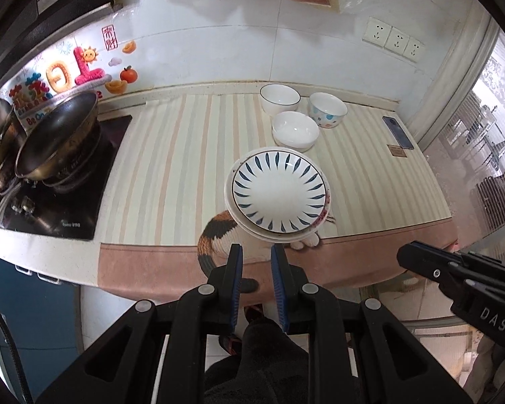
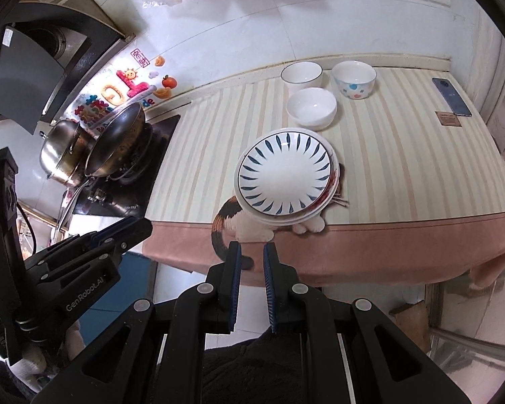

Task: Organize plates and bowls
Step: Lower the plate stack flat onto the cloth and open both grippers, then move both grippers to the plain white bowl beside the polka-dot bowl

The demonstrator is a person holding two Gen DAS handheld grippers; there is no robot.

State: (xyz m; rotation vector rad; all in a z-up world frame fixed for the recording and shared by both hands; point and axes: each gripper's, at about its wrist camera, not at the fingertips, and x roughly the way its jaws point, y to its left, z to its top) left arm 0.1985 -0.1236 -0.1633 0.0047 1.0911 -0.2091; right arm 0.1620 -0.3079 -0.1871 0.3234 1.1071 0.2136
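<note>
- Left gripper (image 1: 256, 252) held off the counter's front edge, below it; jaws parted by a narrow gap, nothing between them. Aimed at the near rim of the plate stack, probably lined up for an approach.
- Right gripper (image 2: 252, 250) likewise off the front edge, jaws slightly apart, empty. Also seen in the left wrist view at lower right (image 1: 421, 256), from the side; gap not readable from there.
- Plate stack (image 1: 278, 194) sits near the front edge of the counter, on the striped mat (image 1: 171, 155), roughly mid-width. Top plate white with dark blue leaf strokes round the rim; at least two more plates under it, one with a reddish pattern showing at the right side. Exact count not readable.
- Stack covers most of a cat figure printed on the mat (image 1: 215, 232); tail and paws show at the front.
- Plates appear already nested: judged the plate half of the task is done or nearly so. Top plate empty.
- Bowls grouped toward the back edge, right of centre: plain white bowl (image 1: 295, 130) nearest the stack, seemingly nested in a second one; thin-rimmed white bowl (image 1: 279, 98) behind it at the back edge; spotted bowl (image 1: 328, 109) to its right. All empty as far as visible.
- Rear two bowls stand apart, close beside each other, not stacked. Judged the remaining work: nesting these.
- Phone (image 1: 398, 132) lies flat near the right edge, clear of the crockery.
- Wok (image 1: 59, 134) on the hob at the left end, tilted; interior looks empty. Steel pot just left of it.
</note>
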